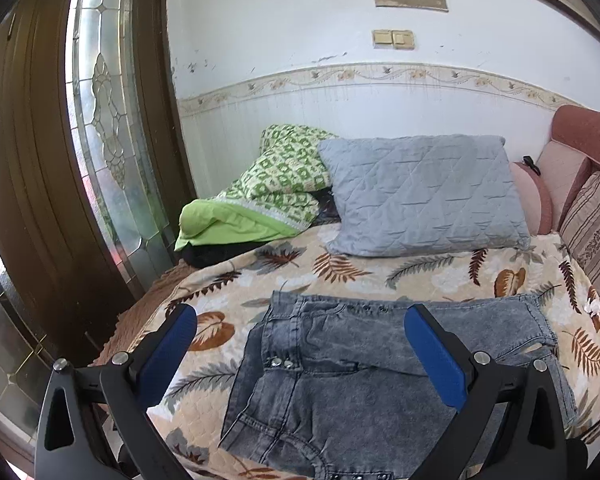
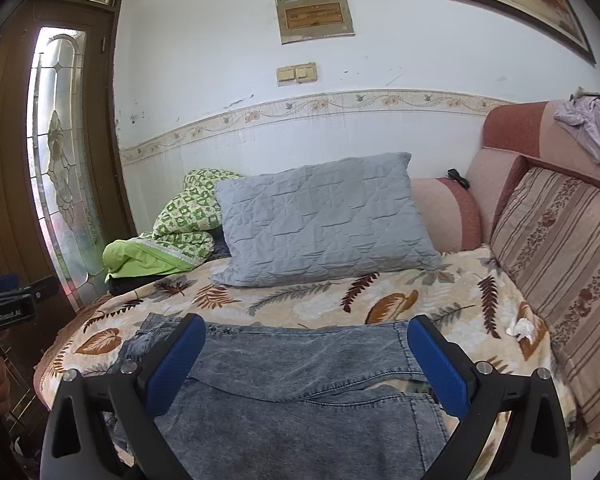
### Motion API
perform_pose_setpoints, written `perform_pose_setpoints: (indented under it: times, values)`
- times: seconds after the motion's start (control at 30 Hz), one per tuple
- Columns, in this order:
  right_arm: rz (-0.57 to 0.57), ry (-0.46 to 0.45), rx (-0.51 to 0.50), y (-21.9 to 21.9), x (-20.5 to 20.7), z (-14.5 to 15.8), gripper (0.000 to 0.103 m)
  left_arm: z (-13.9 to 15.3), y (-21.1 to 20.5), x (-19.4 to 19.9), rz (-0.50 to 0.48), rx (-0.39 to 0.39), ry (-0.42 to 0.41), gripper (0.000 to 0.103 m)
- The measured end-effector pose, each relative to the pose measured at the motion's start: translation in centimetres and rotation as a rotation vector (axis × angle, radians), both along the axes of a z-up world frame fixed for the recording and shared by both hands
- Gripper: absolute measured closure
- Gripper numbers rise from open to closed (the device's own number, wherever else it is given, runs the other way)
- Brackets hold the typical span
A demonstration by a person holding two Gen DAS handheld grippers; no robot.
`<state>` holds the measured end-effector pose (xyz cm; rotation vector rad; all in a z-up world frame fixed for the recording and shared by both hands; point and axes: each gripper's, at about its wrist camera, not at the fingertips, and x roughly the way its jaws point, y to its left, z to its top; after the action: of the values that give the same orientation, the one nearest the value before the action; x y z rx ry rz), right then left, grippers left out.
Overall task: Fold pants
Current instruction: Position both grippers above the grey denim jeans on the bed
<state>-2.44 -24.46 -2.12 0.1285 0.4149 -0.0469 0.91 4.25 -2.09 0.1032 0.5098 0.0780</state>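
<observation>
Grey acid-wash denim pants [image 1: 340,364] lie folded on the leaf-print bedspread [image 1: 380,276], waistband with metal buttons toward the left. My left gripper [image 1: 300,344] is open and empty, hovering above the waist end of the pants. In the right wrist view the pants [image 2: 300,380] lie spread below, with one layer folded over another. My right gripper [image 2: 306,354] is open and empty above the leg part. The left gripper's body [image 2: 8,304] shows at the left edge of the right wrist view.
A grey quilted pillow [image 1: 420,196] and a green patterned blanket [image 1: 268,196] lie at the bed's far side by the wall. A striped cushion [image 2: 560,272] and pink sofa back stand at the right. A wooden door with glass [image 1: 104,120] is at the left. A crumpled tissue [image 2: 522,326] lies on the bedspread.
</observation>
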Motion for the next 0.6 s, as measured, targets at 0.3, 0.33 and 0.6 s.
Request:
perform_pose_setpoints:
  times: [0.3,0.33,0.6]
  values:
    - [0.076,0.045,0.045,2.6,4.0,-1.5,0.001,-0.6,5.3,-1.0,0.130,-0.003,0.031,0.000]
    - [0.082,0.044,0.041,2.9,4.2,-1.6,0.001,-0.6,5.7,-0.9,0.142,-0.005,0.030,0.000]
    - [0.025,0.042,-0.053,1.9,3.1,-1.5,0.001,-1.3,4.0,0.4,0.096,-0.030,0.048,0.000]
